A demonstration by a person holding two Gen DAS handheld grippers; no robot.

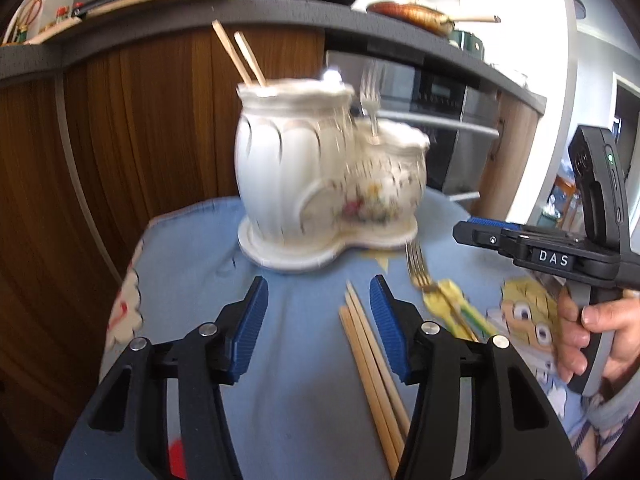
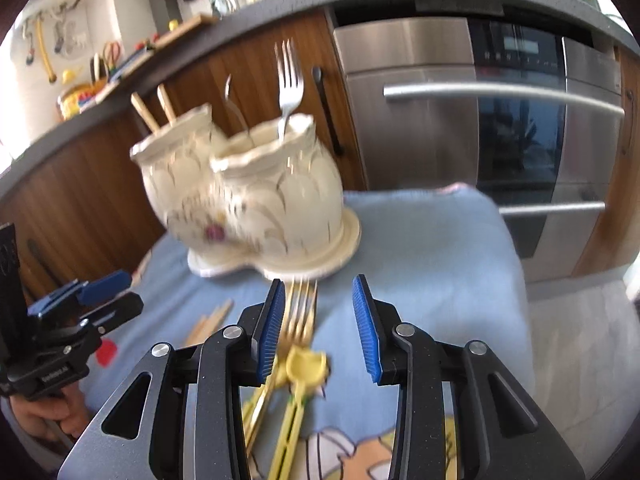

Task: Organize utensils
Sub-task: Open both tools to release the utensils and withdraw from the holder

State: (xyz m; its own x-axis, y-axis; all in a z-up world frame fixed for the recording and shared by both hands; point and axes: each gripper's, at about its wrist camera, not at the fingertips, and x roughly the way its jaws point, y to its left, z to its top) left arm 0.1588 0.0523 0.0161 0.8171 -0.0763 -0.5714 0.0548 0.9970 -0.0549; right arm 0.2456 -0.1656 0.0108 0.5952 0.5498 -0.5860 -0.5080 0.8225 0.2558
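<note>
A white ceramic two-pot utensil holder point(image 1: 320, 176) point(image 2: 248, 196) stands on a blue cloth point(image 1: 288, 360). Two wooden chopsticks point(image 1: 240, 58) stand in its taller pot and a silver fork point(image 1: 370, 96) point(image 2: 289, 84) in its lower pot. Loose wooden chopsticks point(image 1: 372, 372) lie on the cloth by my left gripper's right finger. A gold fork point(image 2: 298, 316) point(image 1: 418, 268) and yellow training chopsticks point(image 2: 304, 372) lie under my right gripper. My left gripper point(image 1: 318, 300) is open and empty. My right gripper point(image 2: 320, 304) is open and empty above the gold fork.
A dark countertop point(image 1: 280, 12) with pans runs behind, over wooden cabinets point(image 1: 140, 120) and a steel oven point(image 2: 500, 128). The cloth's right edge point(image 2: 516, 280) drops to a pale floor. The right gripper's body point(image 1: 560, 256) is at the right of the left wrist view.
</note>
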